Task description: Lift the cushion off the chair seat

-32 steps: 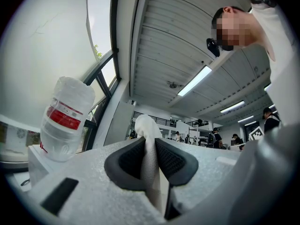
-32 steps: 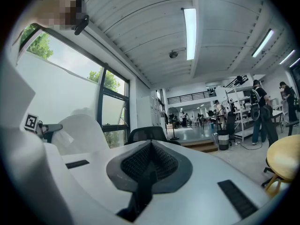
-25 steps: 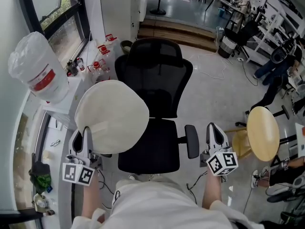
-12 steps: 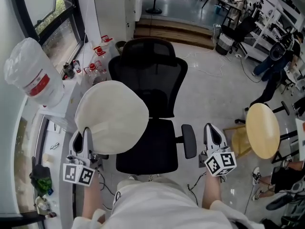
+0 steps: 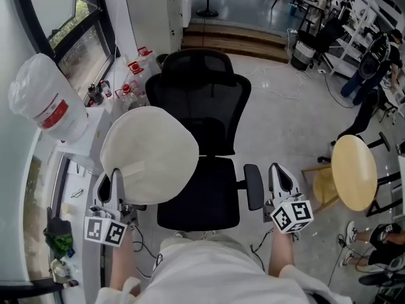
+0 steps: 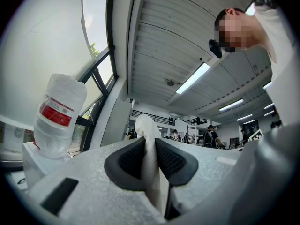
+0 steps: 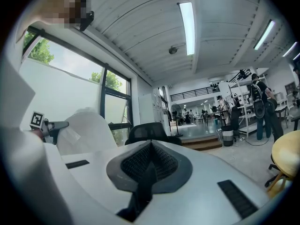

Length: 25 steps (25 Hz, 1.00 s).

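My left gripper (image 5: 111, 181) is shut on the near edge of a round cream cushion (image 5: 149, 154). The cushion hangs in the air over the left side of the black office chair, clear of its seat (image 5: 205, 198). In the left gripper view the cushion's edge (image 6: 149, 142) stands pinched between the dark pads of the left gripper (image 6: 153, 161). My right gripper (image 5: 282, 177) is shut and holds nothing, just right of the chair's right armrest (image 5: 254, 186). The right gripper view shows its jaws (image 7: 149, 165) closed, with the cushion (image 7: 86, 130) at the left and the chair back (image 7: 147, 132) ahead.
A large water bottle (image 5: 44, 97) lies on a white ledge by the window at the left. Small red-capped bottles (image 5: 136, 68) stand on the floor behind the chair. A round wooden stool (image 5: 353, 173) stands at the right. Steps (image 5: 240, 40) rise at the back.
The head view has shifted slightly. The cushion stays in my left gripper beside the chair, and the right gripper keeps its place.
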Each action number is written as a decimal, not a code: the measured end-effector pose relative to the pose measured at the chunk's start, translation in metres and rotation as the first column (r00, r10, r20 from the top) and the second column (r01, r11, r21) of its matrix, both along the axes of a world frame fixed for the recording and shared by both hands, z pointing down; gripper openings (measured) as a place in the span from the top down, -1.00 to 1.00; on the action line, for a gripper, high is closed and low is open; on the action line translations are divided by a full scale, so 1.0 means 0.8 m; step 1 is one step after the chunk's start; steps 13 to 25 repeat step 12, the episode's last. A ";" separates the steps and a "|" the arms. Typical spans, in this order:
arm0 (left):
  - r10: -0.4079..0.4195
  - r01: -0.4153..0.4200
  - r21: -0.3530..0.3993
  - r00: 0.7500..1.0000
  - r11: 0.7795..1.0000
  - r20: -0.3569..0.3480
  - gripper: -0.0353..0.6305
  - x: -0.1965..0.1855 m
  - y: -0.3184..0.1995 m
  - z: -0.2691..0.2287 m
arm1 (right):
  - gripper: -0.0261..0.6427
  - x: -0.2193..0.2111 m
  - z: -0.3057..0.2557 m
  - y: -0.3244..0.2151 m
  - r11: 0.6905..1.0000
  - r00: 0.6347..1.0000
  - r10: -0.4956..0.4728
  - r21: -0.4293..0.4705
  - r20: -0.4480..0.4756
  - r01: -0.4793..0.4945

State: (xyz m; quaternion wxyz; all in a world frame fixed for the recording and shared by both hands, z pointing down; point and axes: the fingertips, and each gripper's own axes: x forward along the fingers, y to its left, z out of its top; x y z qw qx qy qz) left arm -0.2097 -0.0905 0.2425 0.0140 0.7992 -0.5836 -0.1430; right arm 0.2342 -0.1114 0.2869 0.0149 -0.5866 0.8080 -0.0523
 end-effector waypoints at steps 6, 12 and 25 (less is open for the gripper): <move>-0.005 0.005 -0.004 1.000 1.000 -0.002 0.71 0.004 0.003 0.003 | 0.92 -0.001 0.001 -0.002 1.000 1.000 -0.015 0.001 0.001 0.015; -0.003 0.003 -0.010 1.000 1.000 -0.007 0.71 0.008 0.002 0.007 | 0.92 0.004 0.004 -0.002 1.000 1.000 -0.012 -0.002 0.003 0.012; -0.003 0.003 -0.010 1.000 1.000 -0.007 0.71 0.008 0.002 0.007 | 0.92 0.004 0.004 -0.002 1.000 1.000 -0.012 -0.002 0.003 0.012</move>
